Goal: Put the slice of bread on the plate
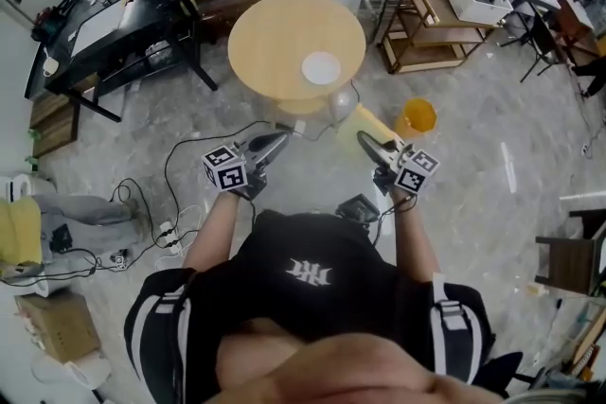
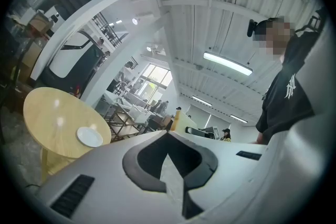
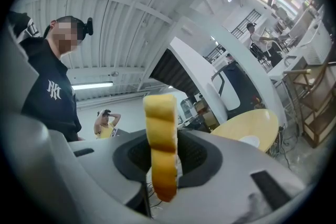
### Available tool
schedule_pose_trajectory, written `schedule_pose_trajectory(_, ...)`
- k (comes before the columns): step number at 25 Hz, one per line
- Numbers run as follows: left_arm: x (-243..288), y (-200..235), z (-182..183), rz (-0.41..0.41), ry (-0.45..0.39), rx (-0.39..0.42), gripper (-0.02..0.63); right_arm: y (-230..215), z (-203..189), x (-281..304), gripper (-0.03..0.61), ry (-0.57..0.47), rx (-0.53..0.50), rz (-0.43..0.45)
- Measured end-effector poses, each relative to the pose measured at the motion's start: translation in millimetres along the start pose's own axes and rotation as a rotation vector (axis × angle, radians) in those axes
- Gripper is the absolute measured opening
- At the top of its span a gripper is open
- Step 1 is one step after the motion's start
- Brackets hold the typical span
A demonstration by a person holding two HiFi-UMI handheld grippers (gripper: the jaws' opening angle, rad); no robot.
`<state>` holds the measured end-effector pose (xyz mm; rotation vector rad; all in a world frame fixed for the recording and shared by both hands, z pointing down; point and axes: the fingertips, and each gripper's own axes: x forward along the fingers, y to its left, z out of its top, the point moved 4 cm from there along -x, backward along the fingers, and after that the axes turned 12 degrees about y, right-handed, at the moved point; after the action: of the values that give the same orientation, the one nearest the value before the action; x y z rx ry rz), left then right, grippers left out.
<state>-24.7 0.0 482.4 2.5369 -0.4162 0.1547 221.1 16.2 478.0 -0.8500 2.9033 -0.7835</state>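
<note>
The yellow slice of bread [image 3: 160, 134] stands on edge between the pads of my right gripper [image 3: 163, 165], which is shut on it. In the head view that bread [image 1: 367, 123] sticks out ahead of the right gripper [image 1: 367, 143]. The white plate [image 1: 321, 68] lies empty on the round wooden table [image 1: 275, 33], a little ahead of both grippers. It also shows as the plate [image 2: 90, 137] in the left gripper view and as the plate [image 3: 251, 141] in the right gripper view. My left gripper [image 1: 277, 140] is held level beside the right one, its jaws [image 2: 169, 176] together with nothing in them.
An orange tub [image 1: 417, 117] stands on the floor right of the table. Cables [image 1: 180, 175] trail over the floor at the left. A black desk [image 1: 123, 24] stands far left and a wooden shelf cart [image 1: 436, 24] far right. Other people [image 3: 106, 123] stand in the background.
</note>
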Motion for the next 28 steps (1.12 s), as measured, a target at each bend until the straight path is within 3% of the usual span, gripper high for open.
schedule_pose_trajectory(19,16,8,-6,0.027,0.021,-0.026,0.012,-26,-15,-6,0.095,0.005,0.049,0.005)
schedule_pose_trajectory(28,19,32,7,0.016,0.009,-0.028,0.012,-42,-5,6,0.095,0.02,0.039,-0.015)
